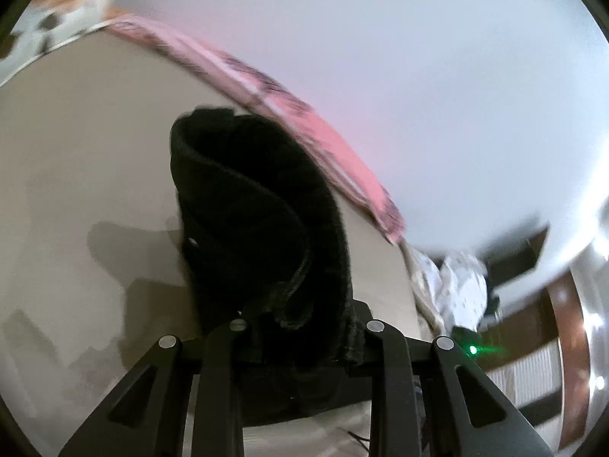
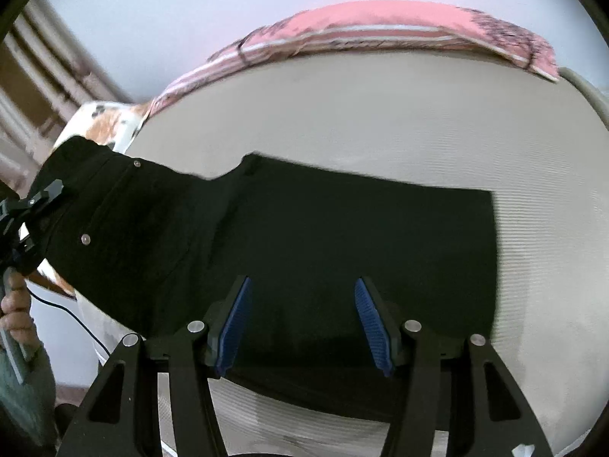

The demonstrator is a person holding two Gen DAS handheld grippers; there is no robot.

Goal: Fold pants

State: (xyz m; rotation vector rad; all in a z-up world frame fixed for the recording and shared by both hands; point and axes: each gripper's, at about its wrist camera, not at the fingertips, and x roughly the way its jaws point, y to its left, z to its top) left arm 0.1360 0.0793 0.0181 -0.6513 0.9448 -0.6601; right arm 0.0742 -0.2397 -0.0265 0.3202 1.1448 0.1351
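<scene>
Left wrist view: the left gripper [image 1: 304, 327] is clamped on a bunched fold of the black fabric pants [image 1: 262, 205], which hang lifted above the pale grey ribbed mattress [image 1: 76, 144]. The cloth fills the gap between the fingers, so the pads themselves are hidden. Motion blur smears the pink patterned blanket [image 1: 335, 144] along the mattress's far edge, and a crumpled white dotted cloth [image 1: 460, 285] beyond the mattress is hard to make out.

Right wrist view: here the whole garment shows. The pants [image 2: 342, 236] lie flat across the mattress [image 2: 380, 114], their right end a straight edge, their left end with two metal rivets raised off the mattress. At the frame's left edge the left gripper [image 2: 42, 194] meets that raised end; a hand [image 2: 17, 312] grips its handle, partly cut off. The right gripper [image 2: 302, 320] hovers over the pants' near edge, its blue ribbed pads [image 2: 236, 323] standing apart with nothing pinched. The pink blanket [image 2: 380, 26] borders the mattress's far side.
</scene>
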